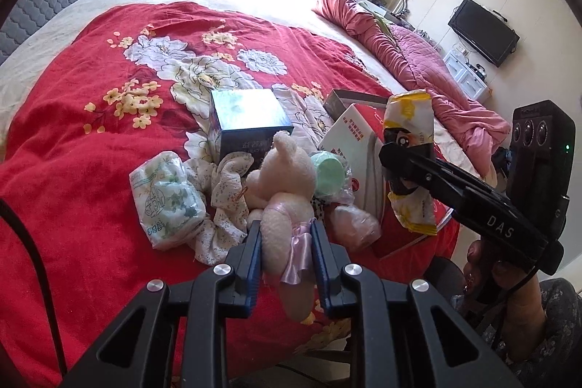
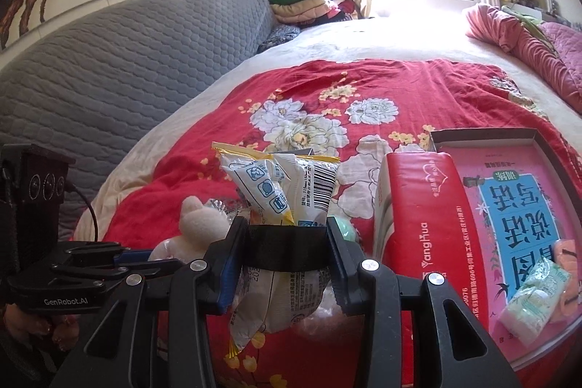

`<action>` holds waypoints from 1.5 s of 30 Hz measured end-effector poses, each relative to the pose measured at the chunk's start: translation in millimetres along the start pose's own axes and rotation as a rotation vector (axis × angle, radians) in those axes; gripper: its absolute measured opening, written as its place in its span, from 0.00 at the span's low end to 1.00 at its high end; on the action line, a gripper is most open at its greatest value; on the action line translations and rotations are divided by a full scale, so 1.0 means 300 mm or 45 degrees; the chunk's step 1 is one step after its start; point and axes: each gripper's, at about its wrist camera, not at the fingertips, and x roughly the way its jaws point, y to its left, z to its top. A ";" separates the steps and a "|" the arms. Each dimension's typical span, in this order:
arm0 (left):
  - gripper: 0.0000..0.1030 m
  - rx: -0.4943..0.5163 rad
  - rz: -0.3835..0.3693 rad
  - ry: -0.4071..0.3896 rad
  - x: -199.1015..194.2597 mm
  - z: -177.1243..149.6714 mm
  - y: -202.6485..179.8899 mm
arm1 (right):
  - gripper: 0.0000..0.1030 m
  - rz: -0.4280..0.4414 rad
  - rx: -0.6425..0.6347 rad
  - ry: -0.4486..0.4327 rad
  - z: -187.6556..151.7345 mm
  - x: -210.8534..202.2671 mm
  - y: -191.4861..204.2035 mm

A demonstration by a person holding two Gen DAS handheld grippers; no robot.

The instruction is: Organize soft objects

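Your right gripper (image 2: 287, 264) is clenched on the yellow-and-white packet (image 2: 283, 191), long axis upright, with the open box tray (image 2: 538, 133) just to its right; your left gripper (image 1: 285, 242) grasps the plush toy (image 1: 287, 177).

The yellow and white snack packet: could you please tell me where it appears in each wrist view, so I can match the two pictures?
Left wrist view: the snack packet is at the right, clamped in the right gripper above the red box.
Right wrist view: the snack packet is at centre, upright between the right gripper's fingers.
Shared landmark: the pink plush toy, held by the left gripper.
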 end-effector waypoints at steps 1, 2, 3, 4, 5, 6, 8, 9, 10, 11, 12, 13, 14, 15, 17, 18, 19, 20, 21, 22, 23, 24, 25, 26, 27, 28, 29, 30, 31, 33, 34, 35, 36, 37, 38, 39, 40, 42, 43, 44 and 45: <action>0.25 0.009 0.003 -0.002 -0.003 0.004 -0.010 | 0.42 0.007 0.004 -0.010 0.004 -0.011 -0.004; 0.25 0.018 0.004 -0.005 -0.005 0.007 -0.019 | 0.42 0.008 0.005 -0.023 0.008 -0.023 -0.007; 0.25 0.022 0.009 -0.009 -0.008 0.010 -0.026 | 0.42 0.001 0.007 -0.034 0.010 -0.033 -0.008; 0.25 0.025 0.015 -0.011 -0.011 0.012 -0.033 | 0.42 0.002 0.011 -0.040 0.013 -0.041 -0.010; 0.25 0.028 0.016 -0.013 -0.014 0.014 -0.041 | 0.42 0.009 0.016 -0.048 0.014 -0.051 -0.014; 0.25 0.031 0.020 -0.018 -0.020 0.016 -0.048 | 0.42 0.005 0.018 -0.055 0.016 -0.059 -0.016; 0.25 0.040 0.021 -0.027 -0.031 0.025 -0.066 | 0.42 -0.002 0.017 -0.073 0.017 -0.079 -0.019; 0.25 0.046 0.021 -0.034 -0.038 0.032 -0.076 | 0.42 -0.002 0.020 -0.084 0.019 -0.091 -0.020; 0.25 0.055 0.022 -0.040 -0.042 0.040 -0.089 | 0.42 -0.008 0.022 -0.091 0.020 -0.100 -0.021; 0.25 0.064 0.020 -0.047 -0.048 0.047 -0.103 | 0.42 -0.008 0.021 -0.094 0.022 -0.109 -0.021; 0.25 0.073 0.021 -0.054 -0.053 0.054 -0.116 | 0.42 -0.011 0.021 -0.104 0.023 -0.120 -0.018; 0.25 0.082 0.025 -0.060 -0.057 0.061 -0.130 | 0.42 -0.018 0.022 -0.117 0.025 -0.134 -0.019; 0.25 0.091 0.022 -0.066 -0.061 0.068 -0.143 | 0.42 -0.019 0.023 -0.125 0.027 -0.142 -0.021; 0.25 0.100 0.019 -0.071 -0.065 0.074 -0.158 | 0.42 -0.018 0.025 -0.134 0.028 -0.153 -0.024; 0.25 0.117 0.019 -0.078 -0.069 0.086 -0.185 | 0.42 -0.028 0.028 -0.147 0.031 -0.175 -0.027; 0.25 0.127 0.021 -0.082 -0.072 0.090 -0.200 | 0.42 -0.030 0.030 -0.152 0.032 -0.185 -0.030; 0.25 0.135 0.025 -0.086 -0.075 0.094 -0.216 | 0.42 -0.034 0.035 -0.159 0.032 -0.196 -0.032; 0.25 0.143 0.023 -0.087 -0.077 0.098 -0.229 | 0.42 -0.039 0.038 -0.164 0.033 -0.202 -0.036; 0.25 0.149 0.020 -0.091 -0.079 0.101 -0.242 | 0.42 -0.043 0.041 -0.168 0.033 -0.210 -0.038; 0.25 0.154 0.023 -0.092 -0.081 0.105 -0.256 | 0.42 -0.047 0.046 -0.175 0.035 -0.218 -0.044; 0.25 0.162 0.024 -0.092 -0.082 0.108 -0.269 | 0.42 -0.051 0.051 -0.181 0.036 -0.224 -0.049; 0.25 0.170 0.021 -0.094 -0.084 0.110 -0.282 | 0.42 -0.055 0.055 -0.187 0.036 -0.233 -0.053; 0.25 0.177 0.024 -0.096 -0.084 0.115 -0.294 | 0.42 -0.058 0.061 -0.193 0.035 -0.241 -0.057; 0.25 0.186 0.028 -0.097 -0.083 0.118 -0.306 | 0.42 -0.063 0.065 -0.199 0.035 -0.250 -0.061; 0.25 0.194 0.025 -0.097 -0.082 0.121 -0.318 | 0.42 -0.067 0.071 -0.206 0.035 -0.257 -0.067; 0.25 0.199 0.024 -0.099 -0.082 0.125 -0.332 | 0.42 -0.067 0.082 -0.212 0.034 -0.265 -0.077; 0.25 0.206 0.024 -0.100 -0.081 0.128 -0.345 | 0.42 -0.066 0.092 -0.220 0.034 -0.273 -0.086; 0.25 0.217 0.023 -0.103 -0.079 0.133 -0.359 | 0.42 -0.070 0.099 -0.225 0.035 -0.281 -0.094; 0.25 0.226 0.028 -0.107 -0.078 0.139 -0.372 | 0.42 -0.078 0.102 -0.232 0.036 -0.288 -0.104; 0.25 0.239 0.028 -0.105 -0.070 0.154 -0.397 | 0.42 -0.091 0.116 -0.248 0.035 -0.303 -0.122; 0.25 0.241 0.025 -0.107 -0.066 0.160 -0.409 | 0.42 -0.098 0.125 -0.254 0.035 -0.310 -0.132; 0.25 0.246 0.025 -0.107 -0.061 0.167 -0.425 | 0.42 -0.102 0.133 -0.261 0.035 -0.318 -0.143; 0.25 0.254 0.023 -0.109 -0.056 0.173 -0.439 | 0.42 -0.111 0.143 -0.269 0.035 -0.325 -0.155; 0.25 0.259 0.019 -0.111 -0.051 0.178 -0.451 | 0.42 -0.126 0.149 -0.275 0.035 -0.333 -0.166; 0.25 0.268 0.011 -0.108 -0.043 0.185 -0.467 | 0.42 -0.138 0.152 -0.281 0.034 -0.340 -0.177; 0.25 0.277 0.008 -0.109 -0.036 0.190 -0.482 | 0.42 -0.152 0.158 -0.292 0.033 -0.349 -0.189; 0.25 0.286 0.005 -0.108 -0.029 0.195 -0.498 | 0.42 -0.165 0.163 -0.301 0.032 -0.359 -0.200; 0.25 0.300 -0.009 -0.105 -0.011 0.204 -0.529 | 0.42 -0.195 0.176 -0.318 0.029 -0.381 -0.227; 0.25 0.307 -0.015 -0.102 -0.001 0.209 -0.544 | 0.42 -0.211 0.184 -0.328 0.027 -0.394 -0.242; 0.25 0.314 -0.023 -0.100 0.007 0.212 -0.557 | 0.42 -0.220 0.195 -0.334 0.026 -0.402 -0.258; 0.25 0.318 -0.030 -0.100 0.015 0.215 -0.572 | 0.42 -0.229 0.210 -0.341 0.023 -0.411 -0.276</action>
